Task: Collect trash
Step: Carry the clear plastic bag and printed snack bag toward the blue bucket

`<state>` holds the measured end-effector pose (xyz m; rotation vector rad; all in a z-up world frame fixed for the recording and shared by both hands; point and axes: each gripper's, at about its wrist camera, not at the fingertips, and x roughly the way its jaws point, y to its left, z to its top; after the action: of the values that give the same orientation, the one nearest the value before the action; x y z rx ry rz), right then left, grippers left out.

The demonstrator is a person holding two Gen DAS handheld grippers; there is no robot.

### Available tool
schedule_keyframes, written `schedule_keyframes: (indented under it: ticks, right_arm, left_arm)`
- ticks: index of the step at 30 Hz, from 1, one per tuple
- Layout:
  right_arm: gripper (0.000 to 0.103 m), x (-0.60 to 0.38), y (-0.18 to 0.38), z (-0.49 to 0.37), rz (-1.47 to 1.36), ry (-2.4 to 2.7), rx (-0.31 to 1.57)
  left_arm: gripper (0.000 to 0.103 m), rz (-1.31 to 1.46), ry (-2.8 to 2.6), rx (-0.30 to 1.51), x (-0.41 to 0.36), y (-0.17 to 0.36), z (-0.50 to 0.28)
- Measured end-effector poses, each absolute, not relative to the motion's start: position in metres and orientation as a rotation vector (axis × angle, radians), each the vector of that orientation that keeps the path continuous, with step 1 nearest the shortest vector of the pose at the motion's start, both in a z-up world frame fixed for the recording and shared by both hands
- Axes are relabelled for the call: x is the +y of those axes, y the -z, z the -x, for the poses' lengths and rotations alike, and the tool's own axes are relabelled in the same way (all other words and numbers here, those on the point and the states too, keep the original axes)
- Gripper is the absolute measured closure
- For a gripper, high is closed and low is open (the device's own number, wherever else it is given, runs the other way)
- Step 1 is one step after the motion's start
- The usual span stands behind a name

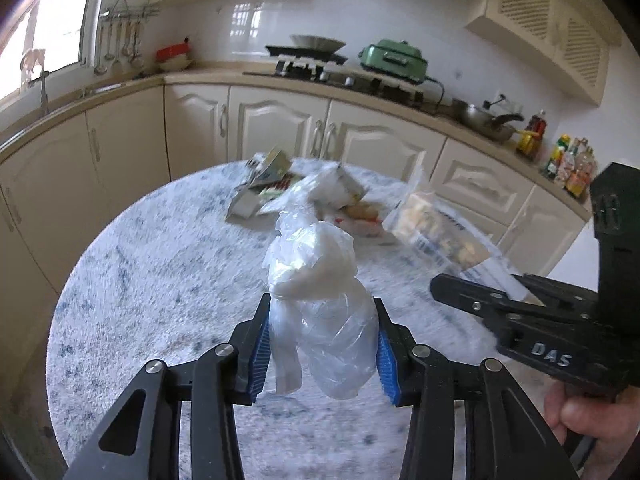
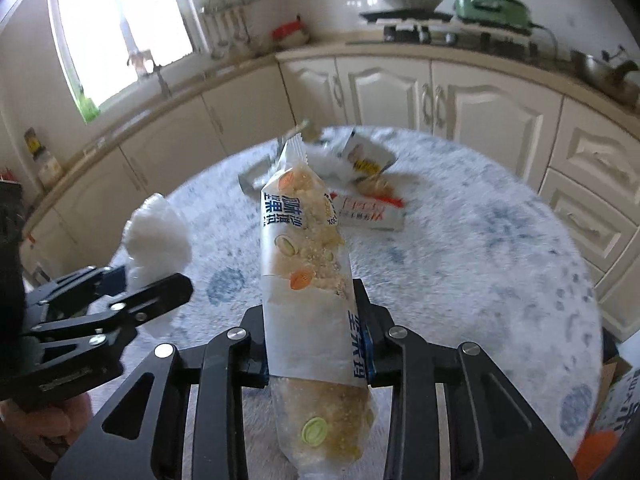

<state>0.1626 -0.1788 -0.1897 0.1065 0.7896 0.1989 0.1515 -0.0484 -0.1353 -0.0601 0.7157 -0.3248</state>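
The left hand-held gripper (image 1: 322,344) is clamped on a crumpled clear plastic bag (image 1: 316,280), and the right hand-held gripper (image 2: 316,344) on a snack packet (image 2: 308,280); beyond both, wrappers (image 2: 370,212) litter the desk (image 1: 160,280).

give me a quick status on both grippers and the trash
Left gripper shut on crumpled clear plastic bag. Right gripper shut on white printed snack wrapper. More wrappers remain on round marbled table. Nothing blocking.

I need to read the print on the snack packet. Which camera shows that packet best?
The right wrist view: the snack packet stands close and central, clamped in the right gripper, its blue print and nut pictures legible. The left wrist view shows it only blurred, far off at the right, its print unreadable.
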Motion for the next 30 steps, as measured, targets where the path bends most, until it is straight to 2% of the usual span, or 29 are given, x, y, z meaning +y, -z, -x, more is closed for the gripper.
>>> schedule_keyframes:
  ticks: [15, 30]
  right_arm:
    - [0.071, -0.238, 0.102, -0.078, -0.167, -0.057, 0.562]
    - [0.071, -0.32, 0.066, -0.006, -0.216, 0.14, 0.455]
  left_arm:
    - [0.062, -0.019, 0.438, 0.515, -0.103, 0.076, -0.097]
    - [0.062, -0.058, 0.632, 0.437, -0.176, 0.063, -0.08]
